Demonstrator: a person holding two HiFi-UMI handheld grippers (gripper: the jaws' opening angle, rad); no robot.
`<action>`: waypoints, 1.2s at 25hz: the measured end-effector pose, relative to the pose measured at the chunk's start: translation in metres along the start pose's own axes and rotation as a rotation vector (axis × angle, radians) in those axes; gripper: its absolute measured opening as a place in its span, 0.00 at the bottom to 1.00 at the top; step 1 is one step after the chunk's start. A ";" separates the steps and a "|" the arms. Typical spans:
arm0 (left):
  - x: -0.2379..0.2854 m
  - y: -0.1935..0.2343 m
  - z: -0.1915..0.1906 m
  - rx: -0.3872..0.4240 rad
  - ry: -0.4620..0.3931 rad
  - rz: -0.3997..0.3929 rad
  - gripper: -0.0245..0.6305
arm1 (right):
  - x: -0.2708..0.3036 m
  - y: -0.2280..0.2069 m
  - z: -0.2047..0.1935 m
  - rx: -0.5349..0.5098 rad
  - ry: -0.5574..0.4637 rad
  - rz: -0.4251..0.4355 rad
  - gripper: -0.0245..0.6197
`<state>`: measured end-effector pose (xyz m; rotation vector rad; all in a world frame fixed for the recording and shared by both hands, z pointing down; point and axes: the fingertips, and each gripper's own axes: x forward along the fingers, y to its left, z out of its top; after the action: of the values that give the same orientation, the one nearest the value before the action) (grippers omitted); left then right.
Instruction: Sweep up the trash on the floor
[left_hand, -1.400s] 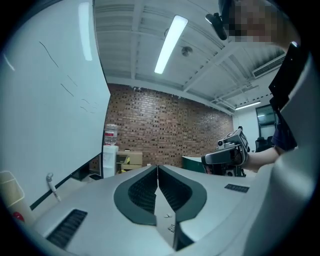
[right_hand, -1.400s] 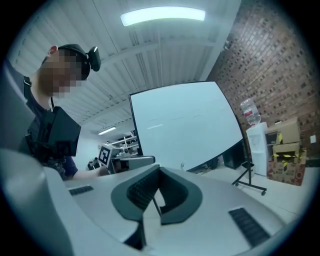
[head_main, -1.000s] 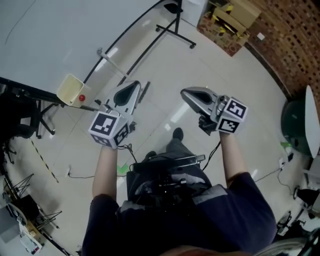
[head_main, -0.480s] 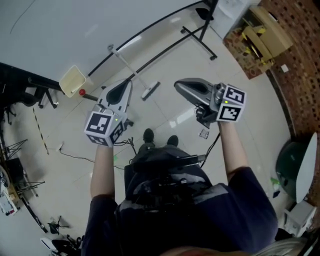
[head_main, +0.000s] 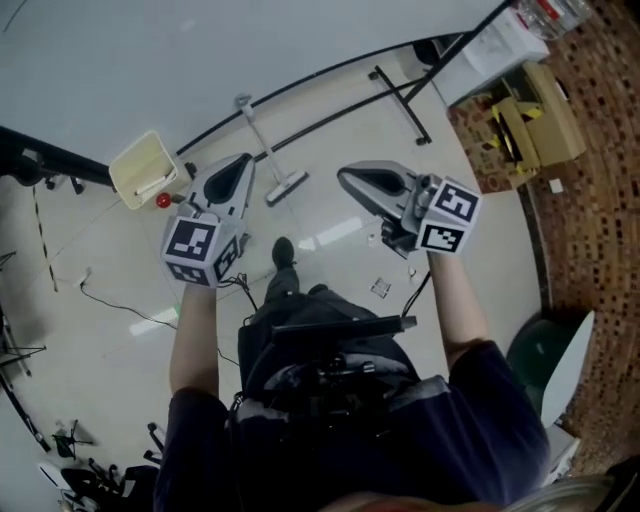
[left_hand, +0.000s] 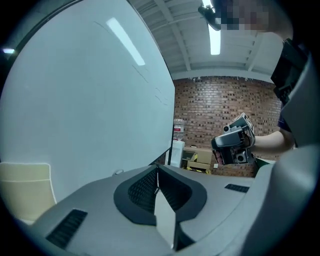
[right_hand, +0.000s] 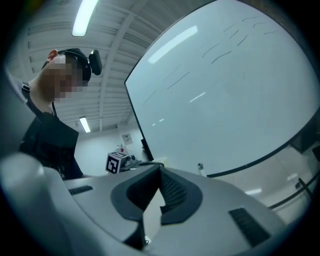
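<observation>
Broom (head_main: 285, 187) flat on floor near dustpan (head_main: 140, 168)

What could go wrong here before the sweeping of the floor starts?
Both the left gripper and right gripper are shut and empty; they must open before taking the grey long-handled broom. The small piece of trash lies close to the person and might be stepped on. The thin black cable could catch a foot.

The person is holding a grey plastic two-jaw left gripper (head_main: 240, 163) and a matching grey right gripper (head_main: 347, 178) out ahead of the chest, well apart from each other. Each gripper's jaws are pressing together with nothing between them. The bare left forearm (head_main: 196, 325) and right forearm (head_main: 452, 305) are reaching forward, with both grippers pointing roughly level.
</observation>
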<state>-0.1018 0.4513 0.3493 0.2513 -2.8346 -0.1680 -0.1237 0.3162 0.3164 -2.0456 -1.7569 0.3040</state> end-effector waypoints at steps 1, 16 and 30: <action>0.007 0.012 -0.002 -0.015 -0.001 -0.004 0.04 | 0.009 -0.010 0.005 -0.003 0.005 -0.016 0.06; 0.093 0.094 -0.059 -0.071 0.047 0.111 0.04 | 0.093 -0.082 0.025 -0.028 0.085 0.028 0.06; 0.132 0.117 -0.082 -0.098 0.066 0.272 0.06 | 0.085 -0.134 0.022 0.024 0.127 0.081 0.06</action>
<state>-0.2208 0.5338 0.4797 -0.1474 -2.7494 -0.2342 -0.2366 0.4175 0.3664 -2.0745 -1.5916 0.2130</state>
